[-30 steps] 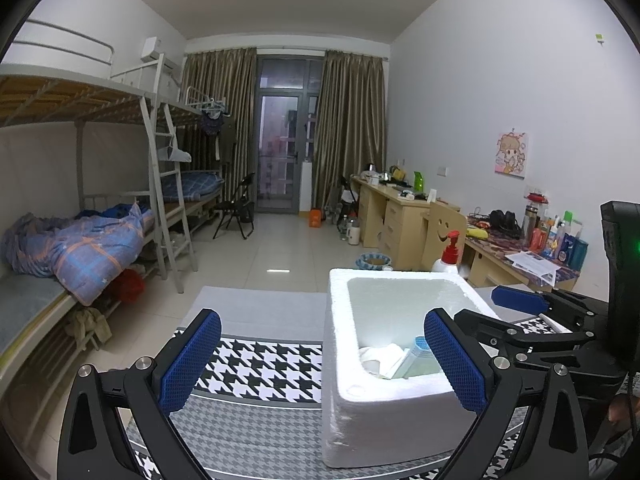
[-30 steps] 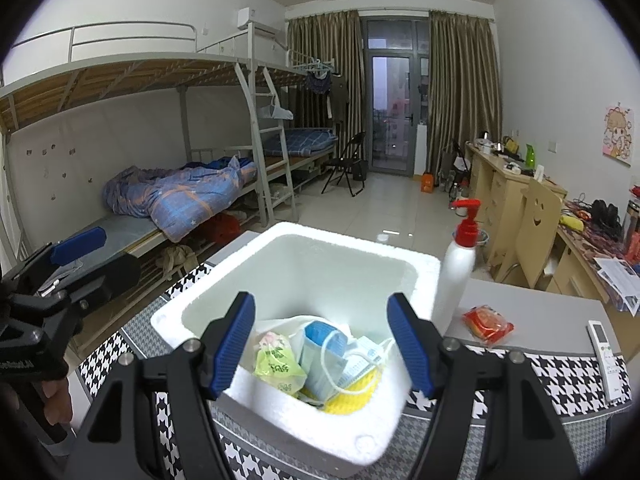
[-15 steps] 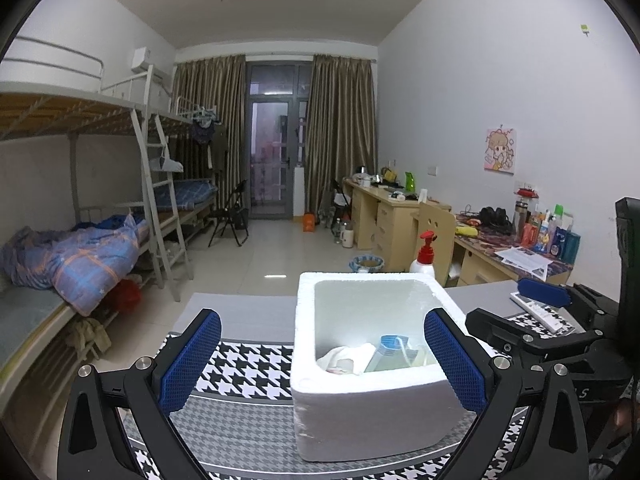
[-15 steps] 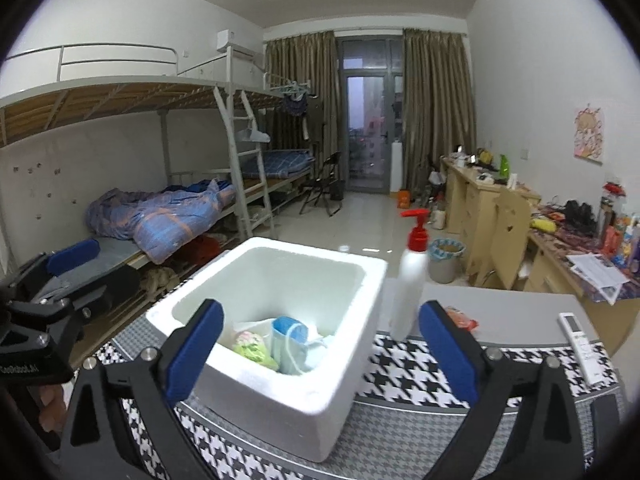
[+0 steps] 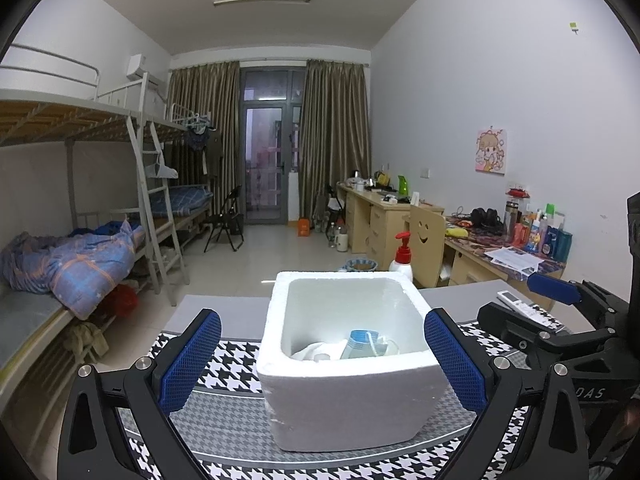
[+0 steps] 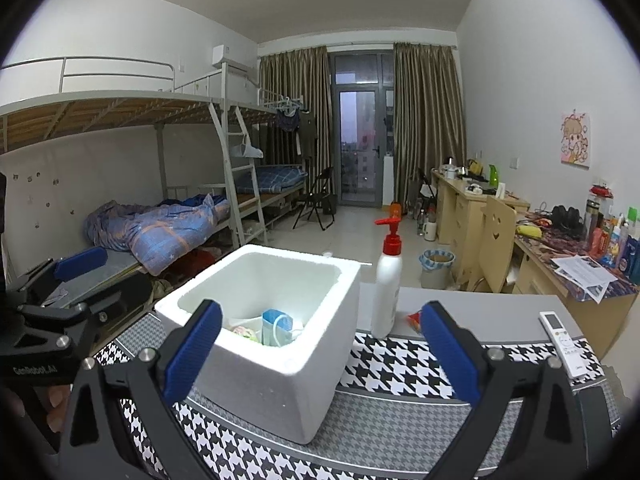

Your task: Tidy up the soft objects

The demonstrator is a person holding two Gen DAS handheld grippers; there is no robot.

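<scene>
Dim, cool room under a ceiling tube light (image 5: 262, 0); sharp focus, fisheye-bent edges, black corners.

White foam box (image 6: 280, 364), landmark. Beneath it: black-and-white houndstooth mat (image 6: 400, 364) with a finer grey houndstooth band. Inside it: light blue pack (image 6: 278, 322), white cloth (image 5: 316, 350). Just right of it: white pump bottle (image 6: 386, 288), red pump head. Further right: white remote (image 6: 562, 338). Framing it: black grippers, blue pads (image 6: 194, 350). Behind it, left: blue-and-orange checked quilt (image 6: 160, 230).

Pkts (image 6: 276, 326) in box (image 6: 280, 364), bottle (image 6: 386, 292) right
</scene>
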